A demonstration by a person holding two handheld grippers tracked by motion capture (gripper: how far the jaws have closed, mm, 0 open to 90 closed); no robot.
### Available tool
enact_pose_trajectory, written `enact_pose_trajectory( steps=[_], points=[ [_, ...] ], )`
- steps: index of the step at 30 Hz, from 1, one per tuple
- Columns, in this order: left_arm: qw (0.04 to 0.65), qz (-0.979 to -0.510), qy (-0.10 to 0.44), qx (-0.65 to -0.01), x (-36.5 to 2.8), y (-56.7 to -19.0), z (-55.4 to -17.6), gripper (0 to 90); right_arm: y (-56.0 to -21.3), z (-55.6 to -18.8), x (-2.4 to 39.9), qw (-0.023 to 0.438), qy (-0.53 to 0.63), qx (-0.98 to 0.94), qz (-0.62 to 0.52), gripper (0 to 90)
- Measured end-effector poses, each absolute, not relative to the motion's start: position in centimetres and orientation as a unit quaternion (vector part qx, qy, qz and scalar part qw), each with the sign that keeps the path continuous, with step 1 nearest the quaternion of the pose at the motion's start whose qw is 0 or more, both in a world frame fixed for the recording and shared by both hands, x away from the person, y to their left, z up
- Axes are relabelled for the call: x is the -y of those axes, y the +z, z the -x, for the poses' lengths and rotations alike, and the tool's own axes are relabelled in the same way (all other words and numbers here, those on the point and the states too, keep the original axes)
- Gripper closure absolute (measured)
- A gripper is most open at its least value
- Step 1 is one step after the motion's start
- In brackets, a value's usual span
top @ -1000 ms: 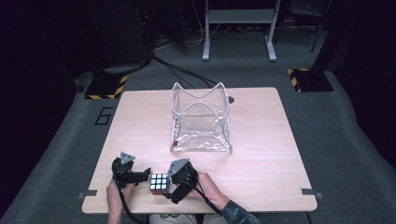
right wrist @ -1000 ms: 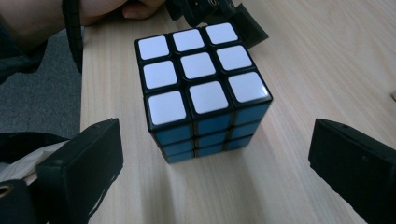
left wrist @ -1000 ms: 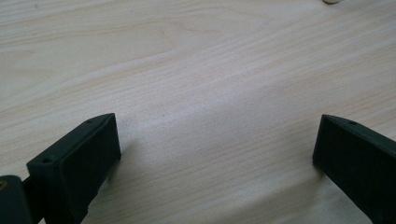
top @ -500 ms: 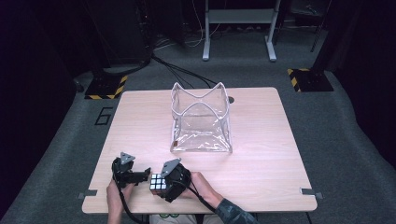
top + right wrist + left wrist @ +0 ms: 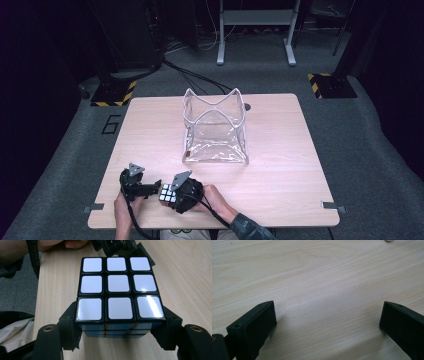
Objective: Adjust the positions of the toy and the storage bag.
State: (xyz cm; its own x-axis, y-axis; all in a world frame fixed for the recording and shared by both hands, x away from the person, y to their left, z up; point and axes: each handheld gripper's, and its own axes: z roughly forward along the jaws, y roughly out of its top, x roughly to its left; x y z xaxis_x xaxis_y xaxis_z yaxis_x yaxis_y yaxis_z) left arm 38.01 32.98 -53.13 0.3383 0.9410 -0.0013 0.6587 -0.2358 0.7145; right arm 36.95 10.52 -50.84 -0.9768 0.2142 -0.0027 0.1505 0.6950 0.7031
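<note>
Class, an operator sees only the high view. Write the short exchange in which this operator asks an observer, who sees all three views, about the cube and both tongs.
Operator: Do the right tongs have the cube?
Observer: Yes. Their jaws have just been closing with the cube between them. In the right gripper view they press on its two sides, low down.
Operator: And the left tongs?
Observer: Open wide. The left gripper view has just bare table between the jaws.
</note>
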Motion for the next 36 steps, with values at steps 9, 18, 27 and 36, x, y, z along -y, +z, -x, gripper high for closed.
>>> enact_pose_trajectory(
  steps=[9, 18, 27, 36],
  points=[
    [0.317, -0.754, 0.222, -0.531, -33.0, -53.1, -38.0, 0.8, -49.9, -36.8, -9.1, 0.057, 0.395, -0.91, -0.109, 33.3],
    [0.317, -0.754, 0.222, -0.531, -33.0, -53.1, -38.0, 0.8, -48.6, -36.9, -5.5, 0.079, 0.406, -0.899, -0.143, 33.4],
    [0.32, -0.75, 0.223, -0.534, -32.9, -53.2, -38.0, 0.8, -48.4, -37.3, -1.9, 0.103, 0.403, -0.891, -0.183, 33.3],
    [0.321, -0.75, 0.223, -0.534, -32.9, -53.2, -38.0, 0.8, -49.0, -37.7, 1.5, 0.118, 0.396, -0.88, -0.236, 33.3]
  ],
)
